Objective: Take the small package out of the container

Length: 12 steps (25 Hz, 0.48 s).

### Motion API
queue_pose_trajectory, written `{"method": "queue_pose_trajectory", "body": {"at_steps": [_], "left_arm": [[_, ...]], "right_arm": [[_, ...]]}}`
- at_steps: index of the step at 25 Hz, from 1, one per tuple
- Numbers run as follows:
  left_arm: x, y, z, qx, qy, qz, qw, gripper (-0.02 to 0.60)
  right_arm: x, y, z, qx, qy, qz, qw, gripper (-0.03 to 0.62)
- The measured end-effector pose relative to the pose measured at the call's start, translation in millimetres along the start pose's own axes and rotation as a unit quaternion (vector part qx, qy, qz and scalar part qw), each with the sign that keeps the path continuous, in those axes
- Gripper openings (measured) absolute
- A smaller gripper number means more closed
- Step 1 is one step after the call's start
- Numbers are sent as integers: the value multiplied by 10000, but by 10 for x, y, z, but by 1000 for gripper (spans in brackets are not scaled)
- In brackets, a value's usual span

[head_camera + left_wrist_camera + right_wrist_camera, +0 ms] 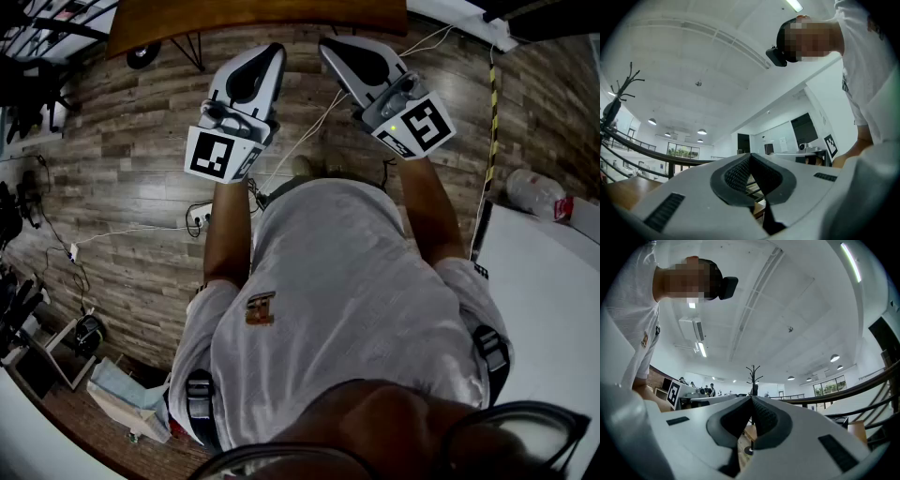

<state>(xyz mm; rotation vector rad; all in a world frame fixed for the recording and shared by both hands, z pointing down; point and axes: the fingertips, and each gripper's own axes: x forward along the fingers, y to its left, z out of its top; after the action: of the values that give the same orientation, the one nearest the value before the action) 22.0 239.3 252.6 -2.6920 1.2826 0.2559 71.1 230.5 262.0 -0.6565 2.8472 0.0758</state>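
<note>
No package and no container show in any view. In the head view the person holds both grippers out in front of the chest, above a wooden floor. My left gripper (270, 52) and my right gripper (330, 45) both point away from the body, jaws together and nothing between them. In the left gripper view the left gripper (750, 155) looks up at a white ceiling, its pads meeting at the tips. The right gripper (751, 398) does the same in the right gripper view.
A wooden table edge (253, 17) lies just beyond the grippers. A white table (544, 300) stands at the right, with a plastic bottle (536, 194) on the floor near it. Cables (141, 230) run over the floor. A coat stand (753, 376) rises far off.
</note>
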Motion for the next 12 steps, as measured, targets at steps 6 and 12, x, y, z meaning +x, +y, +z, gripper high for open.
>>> {"method": "queue_pose_trajectory", "body": {"at_steps": [6, 12], "left_arm": [[49, 65, -50, -27, 21, 1, 10000, 18], [89, 74, -107, -47, 40, -19, 10000, 18]], "right_arm": [[31, -65, -23, 21, 3, -22, 10000, 31], [-1, -109, -33, 98, -21, -12, 9999, 31]]}}
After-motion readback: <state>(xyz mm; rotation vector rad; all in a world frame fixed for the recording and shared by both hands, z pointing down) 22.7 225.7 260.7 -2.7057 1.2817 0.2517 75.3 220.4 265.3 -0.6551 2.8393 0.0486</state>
